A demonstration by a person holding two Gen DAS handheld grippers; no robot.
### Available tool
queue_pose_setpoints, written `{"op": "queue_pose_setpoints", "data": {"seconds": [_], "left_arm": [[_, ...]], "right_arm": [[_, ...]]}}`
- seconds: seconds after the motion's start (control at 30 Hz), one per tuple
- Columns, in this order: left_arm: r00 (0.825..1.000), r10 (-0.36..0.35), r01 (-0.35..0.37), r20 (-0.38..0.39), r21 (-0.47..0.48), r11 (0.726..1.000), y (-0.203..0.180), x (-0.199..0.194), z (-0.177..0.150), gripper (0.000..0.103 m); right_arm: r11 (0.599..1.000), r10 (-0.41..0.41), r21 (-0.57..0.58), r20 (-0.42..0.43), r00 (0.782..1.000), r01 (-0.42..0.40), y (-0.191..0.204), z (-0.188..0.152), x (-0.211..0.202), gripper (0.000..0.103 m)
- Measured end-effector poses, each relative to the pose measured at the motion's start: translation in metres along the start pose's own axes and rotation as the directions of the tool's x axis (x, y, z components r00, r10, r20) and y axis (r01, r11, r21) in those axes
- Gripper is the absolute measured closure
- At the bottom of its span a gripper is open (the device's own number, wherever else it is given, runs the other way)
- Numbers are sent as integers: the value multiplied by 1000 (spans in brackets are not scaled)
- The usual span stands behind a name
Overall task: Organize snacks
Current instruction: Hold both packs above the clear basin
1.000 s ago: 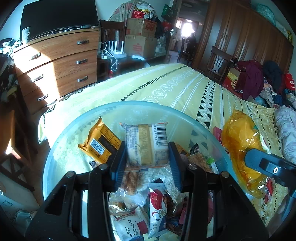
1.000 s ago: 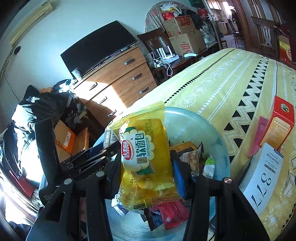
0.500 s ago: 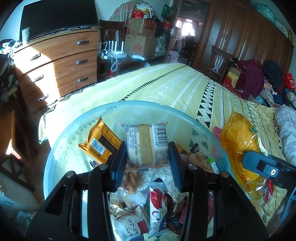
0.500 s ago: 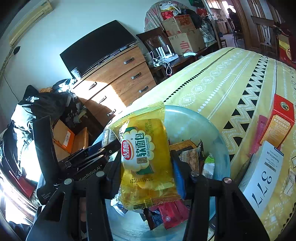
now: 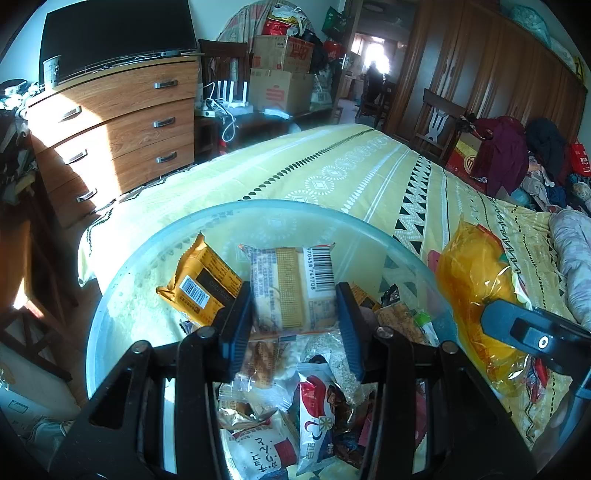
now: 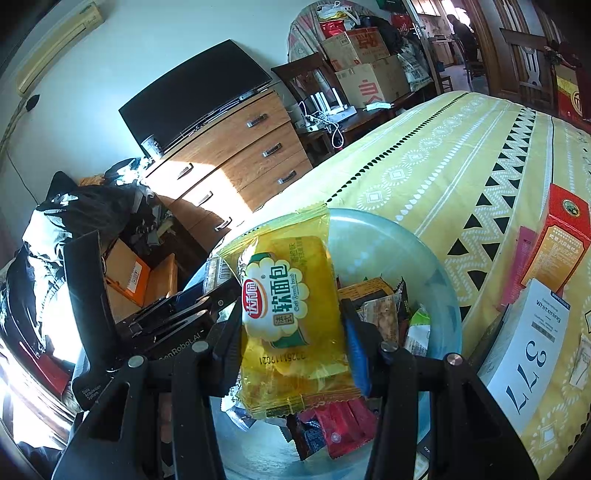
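Left gripper (image 5: pixel 293 314) clamps cream packet (image 5: pixel 293 286); right gripper (image 6: pixel 293 332) clamps yellow packet (image 6: pixel 295 325).

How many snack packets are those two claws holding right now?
2. The left claw grips a pale barcoded wafer packet over the clear glass bowl; the right claw grips a yellow soft-bread packet.

A lived-in home bedroom: patterned yellow bed (image 5: pixel 351 177), wooden dresser (image 5: pixel 122 125) under a television (image 5: pixel 114 33), tall wardrobes (image 5: pixel 491 77).
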State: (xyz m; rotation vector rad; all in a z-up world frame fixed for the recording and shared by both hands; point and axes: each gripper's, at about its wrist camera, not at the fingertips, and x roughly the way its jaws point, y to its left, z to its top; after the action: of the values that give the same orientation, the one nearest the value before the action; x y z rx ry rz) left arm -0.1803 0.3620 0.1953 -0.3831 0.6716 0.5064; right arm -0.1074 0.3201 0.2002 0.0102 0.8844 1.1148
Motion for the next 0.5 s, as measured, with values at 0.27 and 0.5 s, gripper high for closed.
{"op": "queue_pose_setpoints", "data": {"seconds": [0.27,0.5], "left_arm": [[1000,-2,2,-2,2,1000,0,0,0,59],[1000,3,-3,-7,3,1000,-2,0,0,58]], "right_arm": [[1000,-1,8,-7,1000,1,3,0,6,51],[1000,0,9,-7,1000,0,2,1,6,51]]}}
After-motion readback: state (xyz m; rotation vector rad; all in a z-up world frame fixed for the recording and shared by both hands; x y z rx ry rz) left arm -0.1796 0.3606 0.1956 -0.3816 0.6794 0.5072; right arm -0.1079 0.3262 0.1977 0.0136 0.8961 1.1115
